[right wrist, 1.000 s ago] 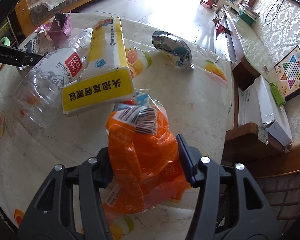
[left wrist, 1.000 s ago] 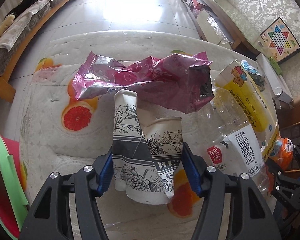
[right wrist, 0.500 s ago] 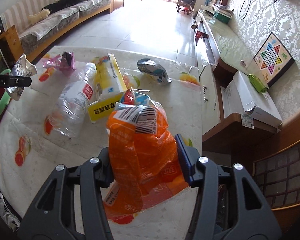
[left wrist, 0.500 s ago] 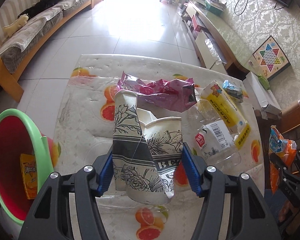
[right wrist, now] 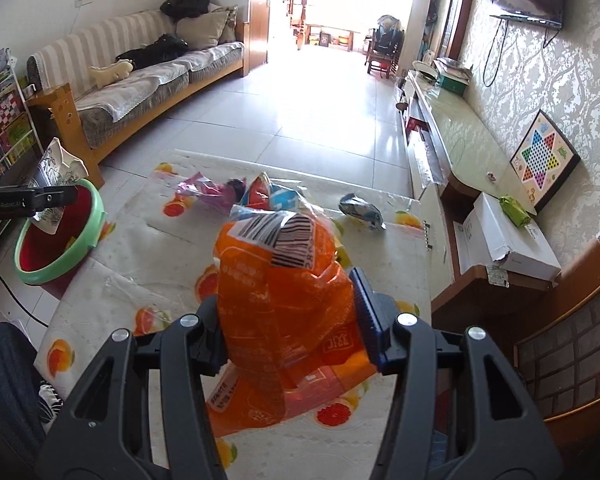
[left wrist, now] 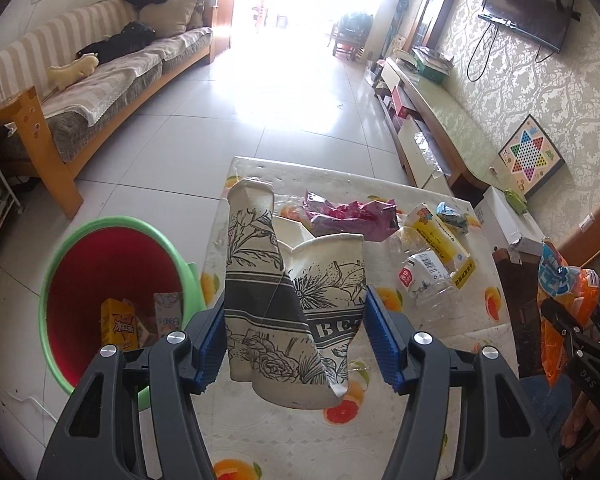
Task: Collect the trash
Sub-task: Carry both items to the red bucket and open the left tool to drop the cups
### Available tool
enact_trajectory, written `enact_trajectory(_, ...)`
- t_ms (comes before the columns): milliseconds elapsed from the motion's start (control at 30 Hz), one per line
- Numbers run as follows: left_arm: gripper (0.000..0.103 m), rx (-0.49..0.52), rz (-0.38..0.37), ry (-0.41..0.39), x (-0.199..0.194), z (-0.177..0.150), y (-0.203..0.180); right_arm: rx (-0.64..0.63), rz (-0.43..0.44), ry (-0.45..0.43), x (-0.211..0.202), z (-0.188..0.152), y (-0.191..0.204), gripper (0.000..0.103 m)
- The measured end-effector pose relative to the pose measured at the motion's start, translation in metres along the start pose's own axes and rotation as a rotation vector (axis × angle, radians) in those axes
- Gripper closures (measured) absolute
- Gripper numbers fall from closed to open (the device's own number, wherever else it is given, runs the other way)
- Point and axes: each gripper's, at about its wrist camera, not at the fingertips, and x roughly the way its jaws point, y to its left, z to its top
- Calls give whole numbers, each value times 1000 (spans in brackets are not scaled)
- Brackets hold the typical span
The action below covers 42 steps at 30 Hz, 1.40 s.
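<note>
Trash, two pieces in grasp. The crushed paper cup (left wrist: 296, 316), white with black floral print and a grey band, is creased flat along one side and folded at its rim; it sits at lower centre of the left wrist view, pinched between the ribbed blue pads of the left gripper (left wrist: 296, 340). The orange snack bag (right wrist: 280, 308), thin glossy plastic, crumpled, with a white barcode panel near its top, fills the centre of the right wrist view, squeezed between the pads of the right gripper (right wrist: 290, 332).

Both are held above the counter (left wrist: 260, 432), which is covered by a white quilted cloth printed with orange and grapefruit slices under a clear film. On it, at centre right of the left wrist view, lie a wrinkled magenta foil wrapper (left wrist: 352, 216), a yellow rectangular carton (left wrist: 444, 240), a dented clear plastic bottle (left wrist: 424, 280) with a red-and-white label touching the carton, and a small blue-silver foil packet (left wrist: 452, 218) beside the carton's far end.

At left, on the tiled floor beside the counter, stands a round bin (left wrist: 56, 264) with a green rim and red interior, holding flattened cartons.
</note>
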Motion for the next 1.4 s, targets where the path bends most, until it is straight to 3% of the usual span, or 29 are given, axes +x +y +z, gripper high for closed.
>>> enact_trajectory(300, 44, -63, 52, -54, -37, -8, 63, -61, 105, -45, -14, 25, 79, 52)
enact_trajectory(700, 43, -149, 146, -83, -49, -7, 136, -144, 217, -49, -10, 43, 153, 52)
enact_trajectory(1400, 40, -186, 182, -53, -29, 1, 167, -180, 258, -9, 15, 48, 190, 52)
